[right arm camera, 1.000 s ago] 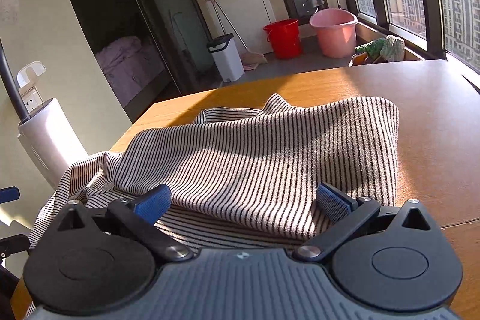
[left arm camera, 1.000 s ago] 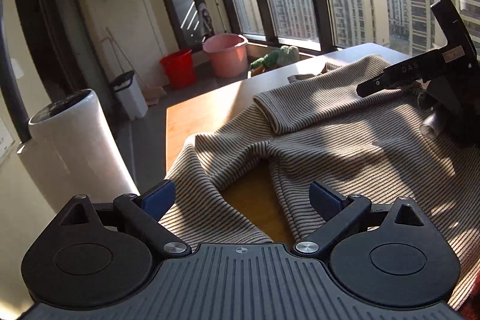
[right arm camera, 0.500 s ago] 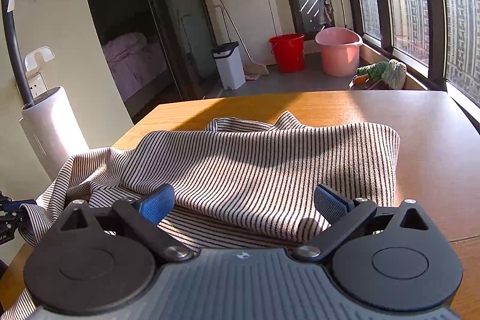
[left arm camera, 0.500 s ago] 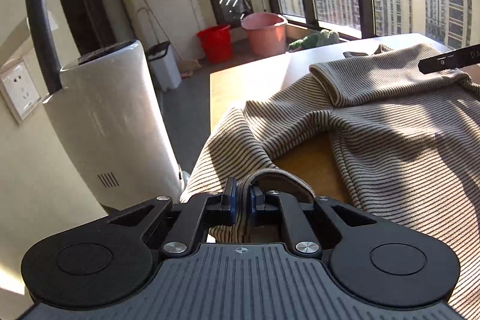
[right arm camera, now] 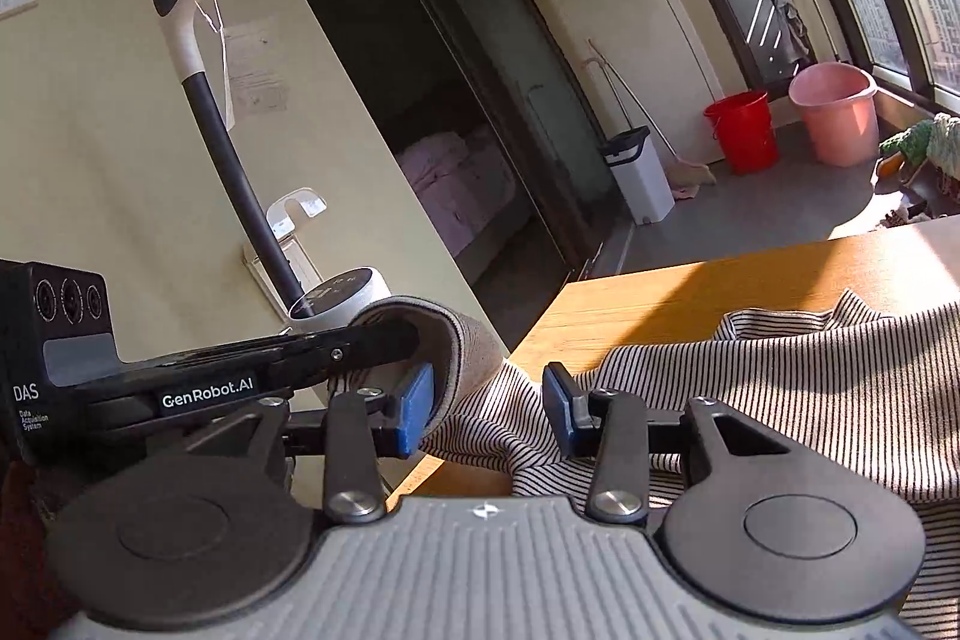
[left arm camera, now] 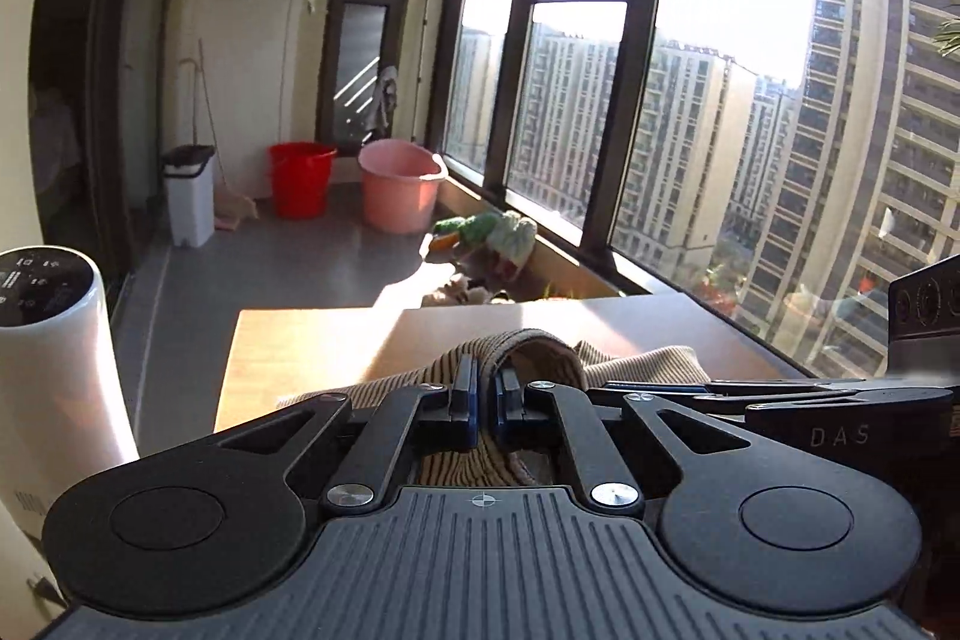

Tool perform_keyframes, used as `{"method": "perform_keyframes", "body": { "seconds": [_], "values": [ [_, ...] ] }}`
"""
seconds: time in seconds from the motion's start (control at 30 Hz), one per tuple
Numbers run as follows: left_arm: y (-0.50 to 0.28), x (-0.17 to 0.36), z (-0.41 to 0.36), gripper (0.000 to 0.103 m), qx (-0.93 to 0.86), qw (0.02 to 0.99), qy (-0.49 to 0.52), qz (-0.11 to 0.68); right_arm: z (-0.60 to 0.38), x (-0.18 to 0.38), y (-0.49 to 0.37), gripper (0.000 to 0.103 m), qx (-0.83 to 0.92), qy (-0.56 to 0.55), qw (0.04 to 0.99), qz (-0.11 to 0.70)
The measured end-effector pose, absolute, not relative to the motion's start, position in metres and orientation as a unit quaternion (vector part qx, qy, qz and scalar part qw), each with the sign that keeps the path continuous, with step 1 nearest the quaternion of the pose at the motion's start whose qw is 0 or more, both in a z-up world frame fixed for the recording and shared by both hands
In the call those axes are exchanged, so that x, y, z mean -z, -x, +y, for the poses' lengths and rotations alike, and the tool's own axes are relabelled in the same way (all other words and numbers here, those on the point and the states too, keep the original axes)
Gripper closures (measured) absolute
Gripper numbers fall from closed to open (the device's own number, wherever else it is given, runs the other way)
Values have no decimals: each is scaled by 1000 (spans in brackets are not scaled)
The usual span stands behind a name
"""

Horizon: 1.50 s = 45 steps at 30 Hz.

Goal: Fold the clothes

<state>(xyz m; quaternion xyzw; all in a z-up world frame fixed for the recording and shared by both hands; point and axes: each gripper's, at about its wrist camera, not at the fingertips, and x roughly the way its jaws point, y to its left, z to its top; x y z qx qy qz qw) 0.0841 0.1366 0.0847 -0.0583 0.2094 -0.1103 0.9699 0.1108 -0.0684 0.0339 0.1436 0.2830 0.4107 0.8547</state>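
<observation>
Left wrist view first: the left gripper (left arm camera: 486, 403) is pinching a fold of the striped garment (left arm camera: 528, 352), its blue pads nearly together with the cloth's ribbed edge arching up over the fingertips. More of the fabric is bunching just ahead and to the right of the fingers, lying on the wooden table (left arm camera: 312, 358), which is catching bright sun ahead and to the left. The right gripper (left arm camera: 780, 400) is reaching in from the right, its black body lying just beside the left one's right finger; from this side I cannot tell how its jaws are standing. Off to the left a white cylindrical appliance (left arm camera: 54, 358) is standing, and far ahead on the floor a red bucket (left arm camera: 300, 178) and a pink bucket (left arm camera: 401, 187) are sitting side by side near the window.

Right wrist view: the right gripper (right arm camera: 487, 409) is standing partly open, its blue pads (right arm camera: 414, 409) apart with striped cloth passing between them but not clamped. The garment (right arm camera: 780, 388) is spreading to the right of the fingers across the table (right arm camera: 660, 298). To the left, the left gripper (right arm camera: 384, 334) is lying sideways, a rolled cuff-like edge of the garment wrapping over its tip, just beside the right gripper's left pad. Behind it the white appliance (right arm camera: 345, 295) is standing against the wall.
</observation>
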Motion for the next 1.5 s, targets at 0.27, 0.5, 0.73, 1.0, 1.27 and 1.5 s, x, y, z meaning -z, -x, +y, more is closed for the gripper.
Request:
{"method": "perform_keyframes", "body": {
  "seconds": [0.27, 0.5, 0.73, 1.0, 1.27, 1.5],
  "values": [
    [-79, -95, 153, 30, 94, 977, 107, 159, -60, -66, -137, 99, -376, -78, 893, 235],
    [-95, -77, 157, 13, 105, 966, 149, 182, -153, -96, -160, 99, -249, -28, 949, 192],
    [-128, -36, 124, 8, 152, 945, 136, 257, -199, -37, -185, 99, -191, -13, 945, 266],
    [-150, -8, 109, 4, 154, 933, 116, 303, -255, 16, -177, 66, -113, -63, 937, 326],
    [-163, 3, 87, 2, 186, 929, 108, 300, -249, -20, -134, 64, -127, -83, 963, 222],
    [-175, 26, 77, 0, 198, 926, 95, 307, -193, 17, -157, 61, -192, -142, 922, 304]
  ]
}}
